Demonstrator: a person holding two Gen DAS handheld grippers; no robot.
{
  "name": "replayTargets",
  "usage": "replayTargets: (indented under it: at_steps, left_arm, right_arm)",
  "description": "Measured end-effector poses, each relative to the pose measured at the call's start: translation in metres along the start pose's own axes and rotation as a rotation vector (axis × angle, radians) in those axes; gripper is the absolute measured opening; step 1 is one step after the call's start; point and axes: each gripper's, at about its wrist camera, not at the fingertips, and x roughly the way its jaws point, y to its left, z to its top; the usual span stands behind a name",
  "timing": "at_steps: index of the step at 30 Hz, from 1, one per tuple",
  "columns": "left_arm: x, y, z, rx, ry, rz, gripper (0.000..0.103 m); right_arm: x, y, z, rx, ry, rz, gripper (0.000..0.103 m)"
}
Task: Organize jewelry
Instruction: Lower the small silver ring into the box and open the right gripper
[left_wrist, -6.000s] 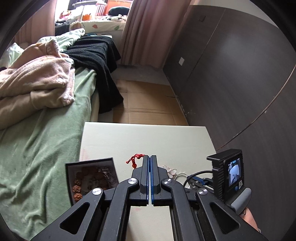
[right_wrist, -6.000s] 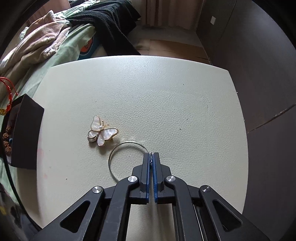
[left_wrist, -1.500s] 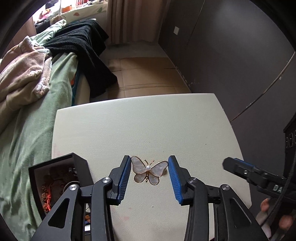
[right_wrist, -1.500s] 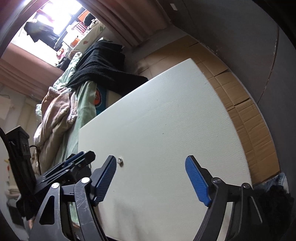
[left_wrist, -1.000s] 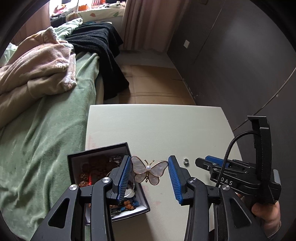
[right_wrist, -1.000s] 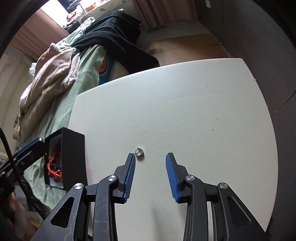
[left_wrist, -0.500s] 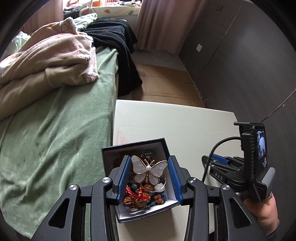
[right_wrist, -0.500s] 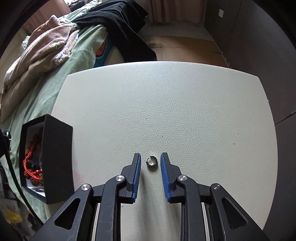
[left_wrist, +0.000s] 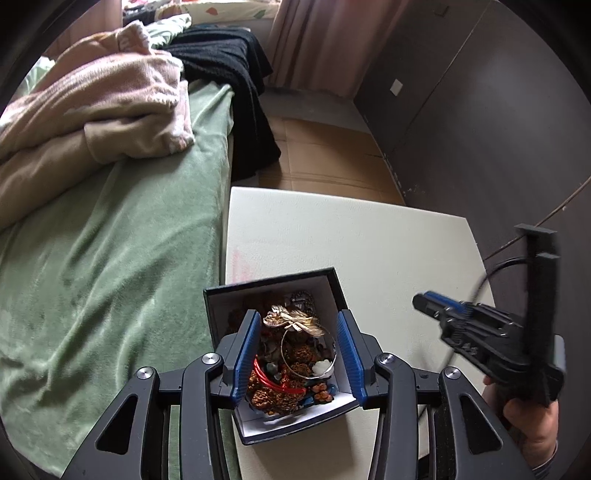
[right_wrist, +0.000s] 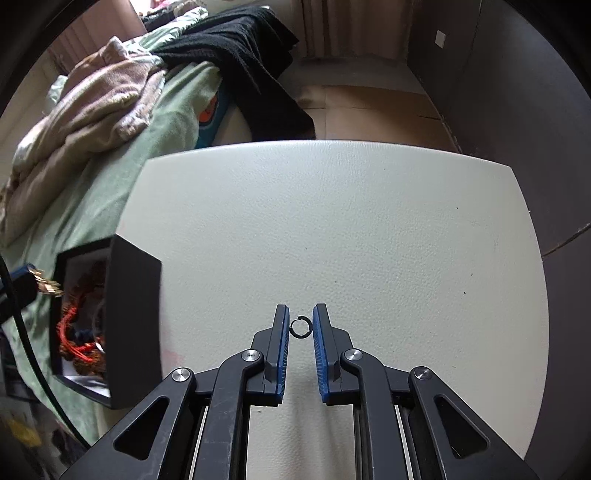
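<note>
Pale worktop (right_wrist: 369, 221) beside a green bed (left_wrist: 110, 240), black jewelry box (left_wrist: 271, 286) at its 9 o'clock edge.
Left claw (left_wrist: 297, 350) gapes over the box, butterfly brooch (left_wrist: 291, 319) loose between its pads, atop beads. Right claw (right_wrist: 300, 326) brackets a small ring (right_wrist: 300, 327), pads not touching it.

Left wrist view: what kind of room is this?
Most likely a bedroom. A bed with a green sheet and a rumpled pink blanket sits beside the small white table, with curtains at the back. A black box of jewelry sits on the table.
</note>
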Motion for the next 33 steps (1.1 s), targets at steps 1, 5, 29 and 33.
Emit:
replayTargets:
  at_steps: [1, 5, 29, 33]
  left_arm:
    - [0.0, 0.001, 0.0, -0.001, 0.001, -0.001, 0.056]
    - [-0.01, 0.006, 0.0, -0.009, -0.03, -0.002, 0.064]
    - [-0.061, 0.034, -0.031, -0.07, -0.129, 0.058, 0.082]
    - [-0.063, 0.024, -0.038, -0.084, -0.156, 0.045, 0.083]
  right_arm:
    - [-0.006, 0.001, 0.001, 0.008, -0.022, 0.033, 0.014]
    - [-0.036, 0.007, 0.005, 0.02, -0.137, 0.18, 0.014]
    - [-0.047, 0.052, 0.0, 0.008, -0.131, 0.444, 0.065]
    - [-0.052, 0.035, -0.003, 0.015, -0.133, 0.404, 0.065]
